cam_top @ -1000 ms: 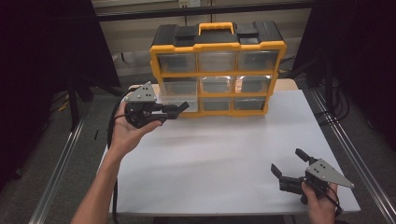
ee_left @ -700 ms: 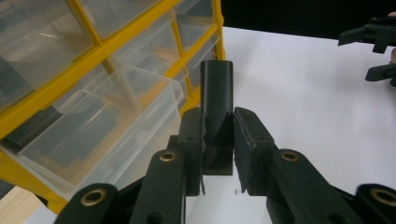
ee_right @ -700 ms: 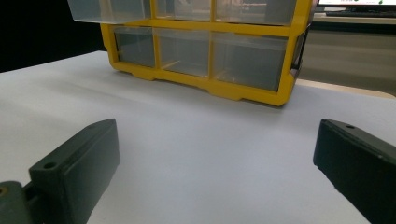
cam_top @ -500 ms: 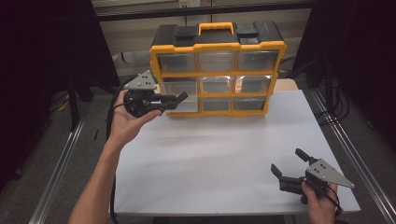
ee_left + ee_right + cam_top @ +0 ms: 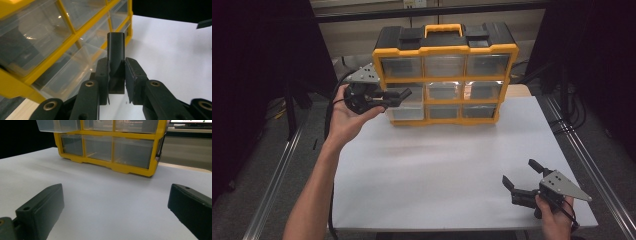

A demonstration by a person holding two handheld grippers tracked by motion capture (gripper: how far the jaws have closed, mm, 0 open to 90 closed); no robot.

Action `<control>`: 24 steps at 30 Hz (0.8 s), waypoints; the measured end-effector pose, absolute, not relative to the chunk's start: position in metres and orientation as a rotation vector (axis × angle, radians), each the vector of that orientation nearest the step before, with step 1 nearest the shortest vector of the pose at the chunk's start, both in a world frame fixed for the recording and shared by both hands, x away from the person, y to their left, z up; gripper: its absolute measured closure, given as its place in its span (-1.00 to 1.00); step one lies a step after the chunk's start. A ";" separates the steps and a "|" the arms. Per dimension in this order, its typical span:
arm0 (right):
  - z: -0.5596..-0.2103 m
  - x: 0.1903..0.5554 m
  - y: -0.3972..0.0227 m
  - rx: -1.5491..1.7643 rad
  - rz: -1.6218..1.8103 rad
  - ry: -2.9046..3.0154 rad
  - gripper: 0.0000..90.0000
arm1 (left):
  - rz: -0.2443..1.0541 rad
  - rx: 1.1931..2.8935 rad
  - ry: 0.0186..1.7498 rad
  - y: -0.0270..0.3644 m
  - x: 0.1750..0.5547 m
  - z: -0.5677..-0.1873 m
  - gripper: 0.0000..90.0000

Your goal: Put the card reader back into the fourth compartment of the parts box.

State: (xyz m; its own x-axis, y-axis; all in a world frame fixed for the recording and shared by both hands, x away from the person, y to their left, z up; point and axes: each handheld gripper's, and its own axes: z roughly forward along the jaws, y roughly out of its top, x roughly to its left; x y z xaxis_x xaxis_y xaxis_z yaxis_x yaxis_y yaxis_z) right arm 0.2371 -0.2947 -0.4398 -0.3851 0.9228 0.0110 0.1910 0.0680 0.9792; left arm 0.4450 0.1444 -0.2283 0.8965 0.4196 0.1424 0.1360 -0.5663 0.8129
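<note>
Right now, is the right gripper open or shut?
Open. The right gripper rests low near the table's front right corner, its jaws spread wide apart with nothing between them.

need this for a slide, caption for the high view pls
Left hand-held gripper, jaws shut, raised before a yellow drawer organizer; right hand-held gripper open, low over the white table.

L gripper [image 5: 399, 95] raised in L hand [image 5: 343, 117], forearm extended, jaws closed together. R gripper [image 5: 521, 179] low near R hand [image 5: 554, 215], jaws spread wide apart.
</note>
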 end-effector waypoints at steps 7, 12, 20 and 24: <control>-0.440 0.237 -0.295 1.122 1.371 1.670 -0.99 | 0.409 2.179 0.414 0.144 0.452 -0.223 0.64; -0.440 0.237 -0.295 1.121 1.373 1.671 -0.99 | 0.423 2.196 0.424 0.142 0.459 -0.222 0.64; -0.440 0.236 -0.295 1.126 1.375 1.670 -0.99 | 0.406 2.232 0.443 0.139 0.474 -0.223 0.64; -0.440 0.237 -0.294 1.125 1.375 1.672 -0.99 | 0.391 2.236 0.465 0.137 0.482 -0.224 0.64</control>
